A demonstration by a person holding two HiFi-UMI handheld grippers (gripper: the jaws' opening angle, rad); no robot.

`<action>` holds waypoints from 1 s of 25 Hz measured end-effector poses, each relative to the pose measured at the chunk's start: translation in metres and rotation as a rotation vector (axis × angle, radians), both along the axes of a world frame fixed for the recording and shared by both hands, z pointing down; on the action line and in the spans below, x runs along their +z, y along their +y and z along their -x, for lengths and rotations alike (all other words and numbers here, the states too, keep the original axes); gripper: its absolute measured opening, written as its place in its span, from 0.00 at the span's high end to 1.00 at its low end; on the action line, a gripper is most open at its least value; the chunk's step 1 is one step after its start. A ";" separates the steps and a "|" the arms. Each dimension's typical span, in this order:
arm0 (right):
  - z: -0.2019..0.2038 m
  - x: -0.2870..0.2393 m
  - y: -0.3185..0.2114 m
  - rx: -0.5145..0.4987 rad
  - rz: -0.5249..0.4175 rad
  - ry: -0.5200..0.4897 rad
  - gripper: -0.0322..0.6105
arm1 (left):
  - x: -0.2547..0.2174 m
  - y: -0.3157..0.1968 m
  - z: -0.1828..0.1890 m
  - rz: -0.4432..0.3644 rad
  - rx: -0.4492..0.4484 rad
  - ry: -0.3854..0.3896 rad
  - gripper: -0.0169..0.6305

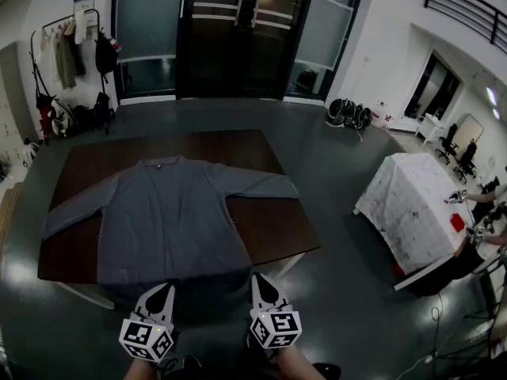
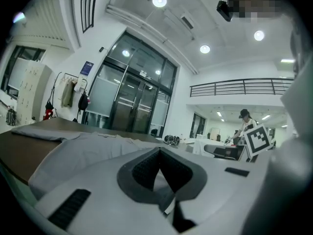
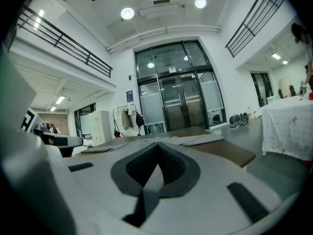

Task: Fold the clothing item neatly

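**Shirt spread flat, both grippers shut and empty at its hem**

The shirt [image 1: 170, 212] is a grey, long-sleeved one of soft, matte cloth. It lies open and flat on a dark brown table [image 1: 273, 232] whose top is smooth and rectangular. The collar points away from the person. One sleeve stretches out to the table's left side, and the other angles off to the right. The hem reaches the near edge and seems to drape over it, though the shadow there makes this hard to judge.

The left gripper [image 1: 164, 289] and right gripper [image 1: 260, 279] sit side by side just below that edge, pointing at the hem. Each gripper view shows its ribbed black pads pressed together with nothing between them. Whether either tip touches the cloth cannot be told.

A rack [image 1: 71, 58] by the far left wall carries hanging garments and dark bags; what the bags hold is hidden. A second table [image 1: 412, 212] to the right wears a white, speckled cloth, with a small red thing [image 1: 457, 222] at its far side. A person [image 1: 479, 196] there is cut off by the frame. Dark rounded things [image 1: 348, 114] lie on the floor near the glass doors [image 1: 238, 34], too small to identify.
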State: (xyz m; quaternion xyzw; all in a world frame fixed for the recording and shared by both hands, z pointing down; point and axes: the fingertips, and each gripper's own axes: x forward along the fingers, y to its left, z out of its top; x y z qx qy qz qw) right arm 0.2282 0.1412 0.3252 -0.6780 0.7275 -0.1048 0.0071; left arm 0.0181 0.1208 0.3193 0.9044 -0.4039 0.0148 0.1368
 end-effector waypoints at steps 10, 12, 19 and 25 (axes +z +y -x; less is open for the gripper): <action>-0.130 0.001 -0.059 -0.109 0.002 0.013 0.97 | 0.007 -0.044 -0.120 0.005 -0.120 -0.048 0.96; -0.156 0.001 -0.066 -0.111 0.006 0.010 0.97 | 0.010 -0.051 -0.135 0.015 -0.151 -0.043 0.96; -0.223 0.012 -0.083 -0.076 0.035 -0.020 0.97 | 0.013 -0.068 -0.180 0.020 -0.174 -0.071 0.96; -0.246 0.020 -0.107 -0.028 0.057 -0.051 0.97 | 0.004 -0.097 -0.199 0.011 -0.154 -0.089 0.96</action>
